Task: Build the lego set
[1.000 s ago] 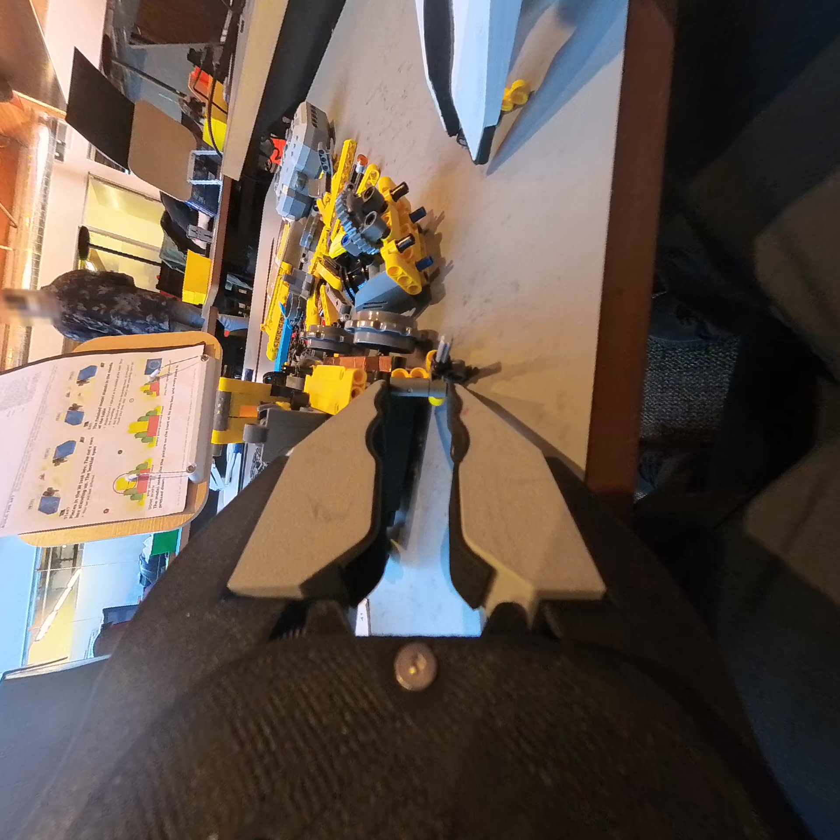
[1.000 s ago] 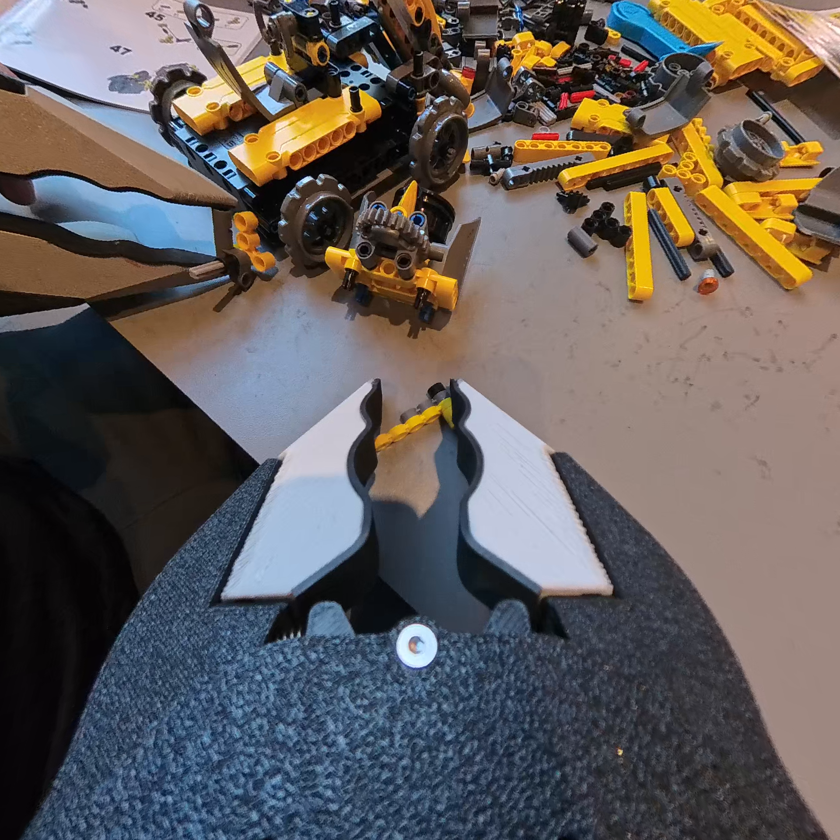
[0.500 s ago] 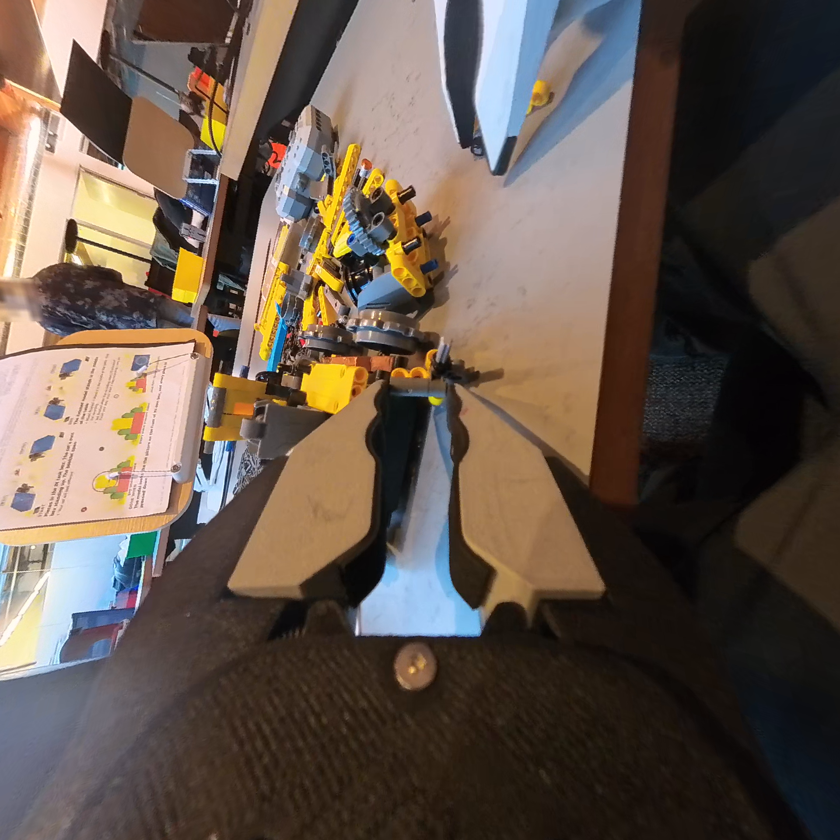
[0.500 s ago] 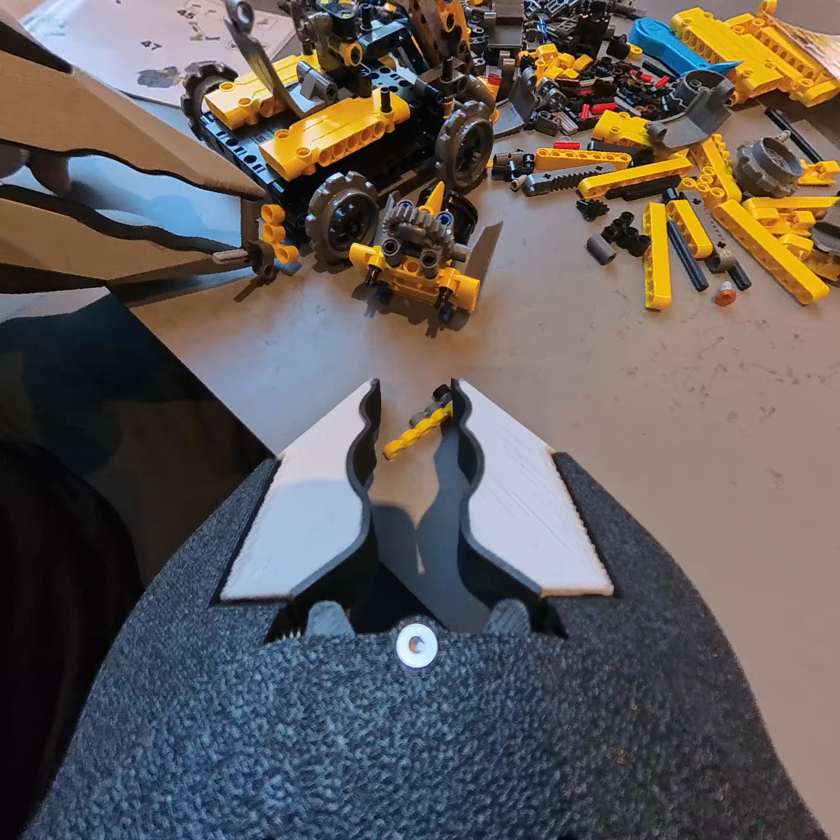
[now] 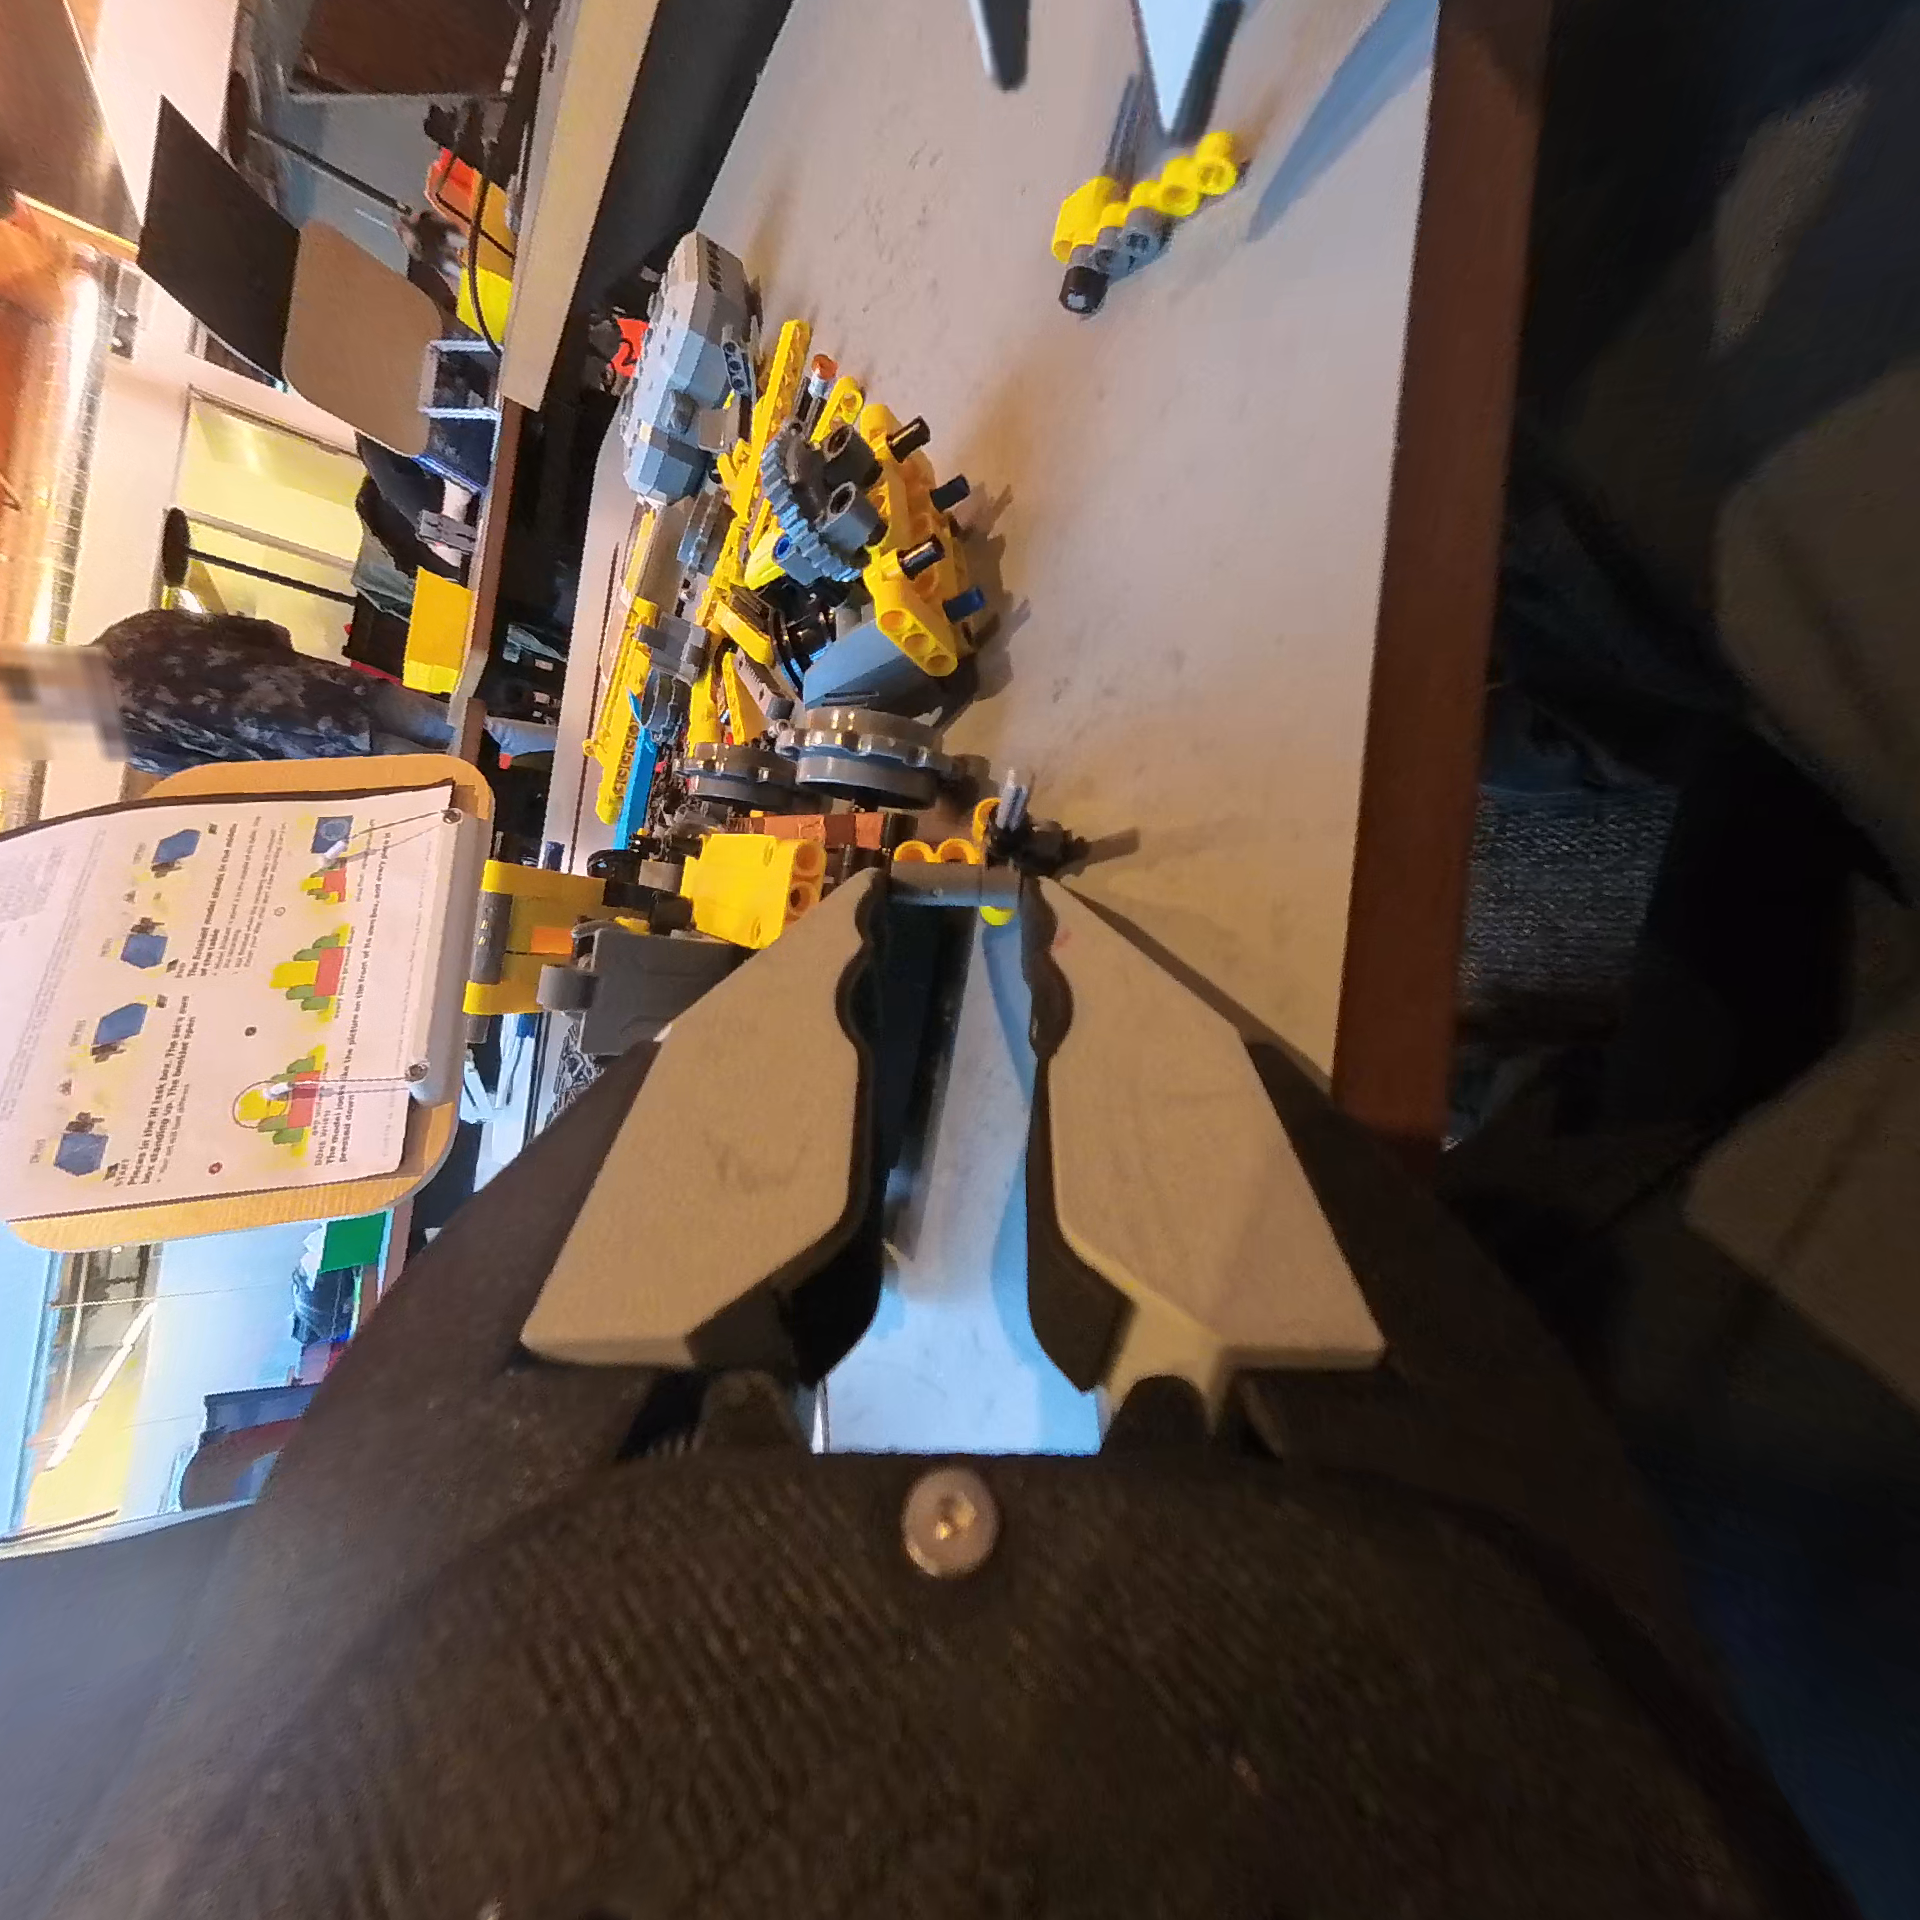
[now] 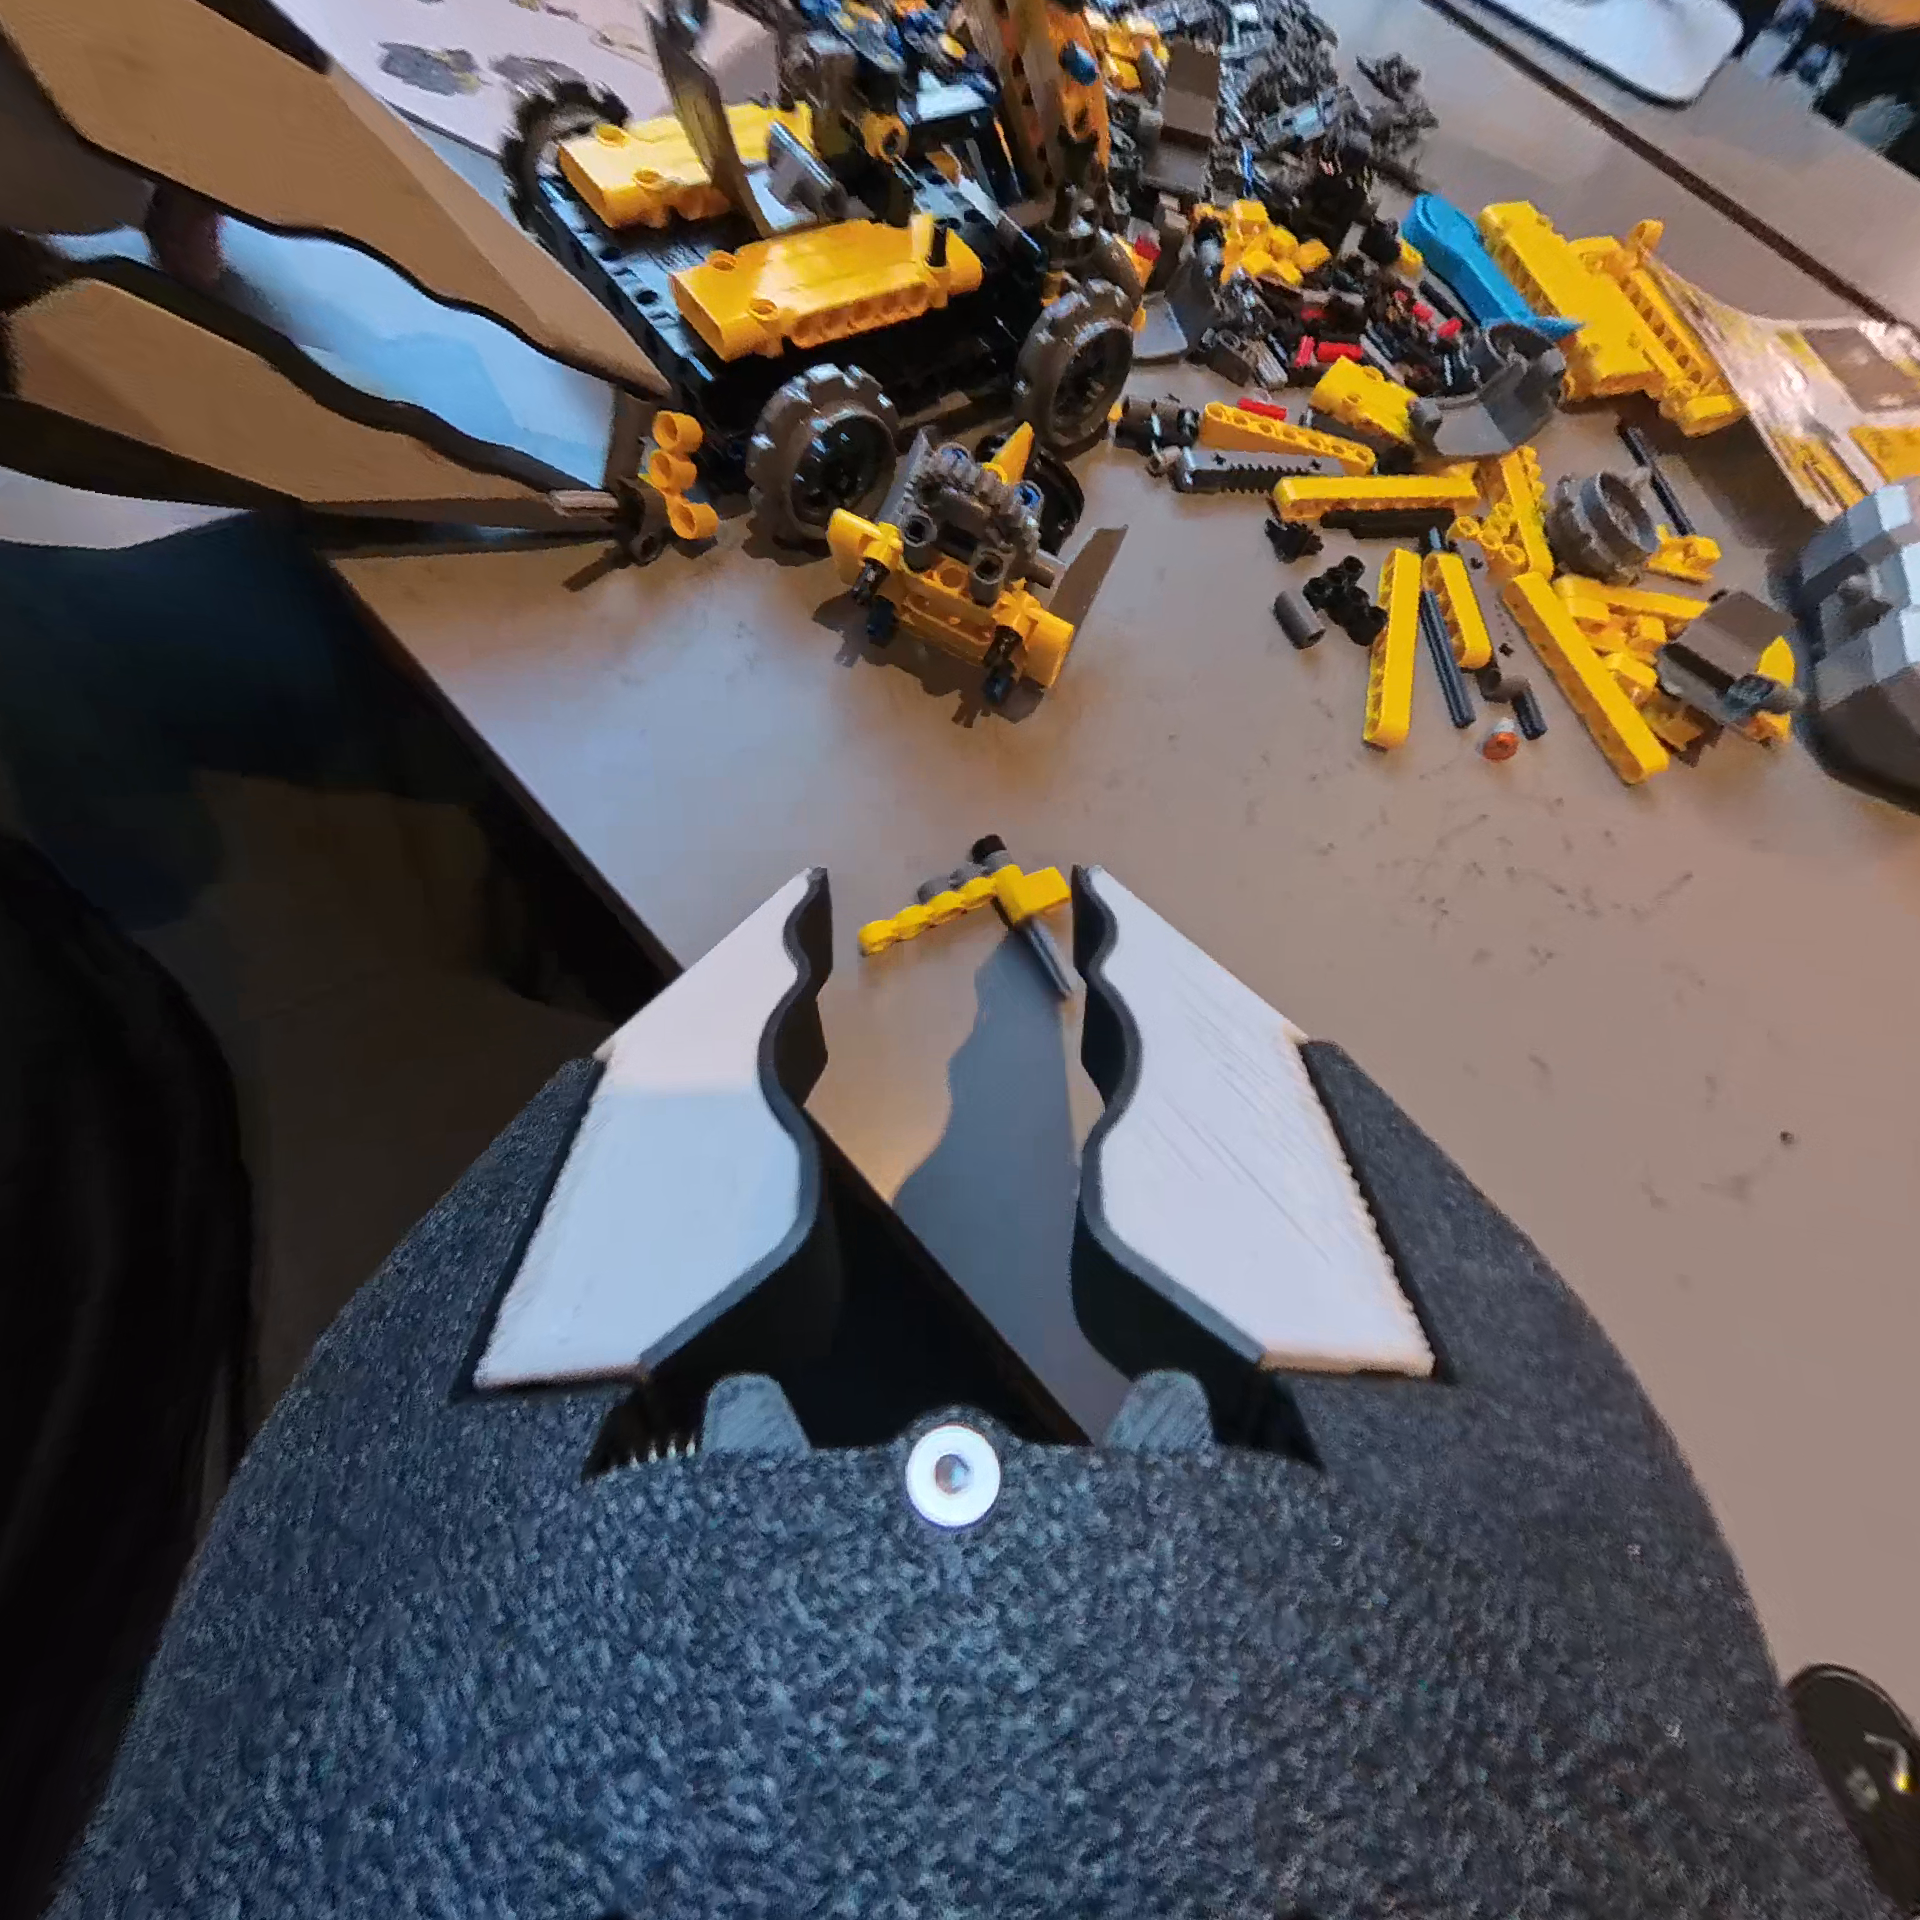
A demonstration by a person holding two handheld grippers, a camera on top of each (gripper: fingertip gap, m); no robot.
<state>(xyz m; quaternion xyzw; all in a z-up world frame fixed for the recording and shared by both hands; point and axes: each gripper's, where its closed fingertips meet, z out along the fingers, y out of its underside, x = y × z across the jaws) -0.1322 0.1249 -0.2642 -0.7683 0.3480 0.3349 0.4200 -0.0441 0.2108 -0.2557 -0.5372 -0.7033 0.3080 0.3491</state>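
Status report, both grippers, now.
Left gripper shut on a small grey pin piece beside the yellow vehicle. Right gripper open, small yellow piece lying between its fingertips on the table.

Bare table (image 6: pixel 1403 1039) lies right of the small yellow piece (image 6: pixel 961 909) — beyond, the wheeled model (image 6: pixel 831 343) and loose beams (image 6: pixel 1507 582) obstruct passage.

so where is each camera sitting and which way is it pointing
Left wrist view: rides the left gripper, rolled sideways, looking along the table edge; its fingers are shut on a grey pin by the yellow vehicle.
Right wrist view: rides the right gripper, looking down across the table; its open fingers flank a small yellow assembly lying on the table.
Shared: the vehicle, the gear block, the small assembly, and each other's fingers.
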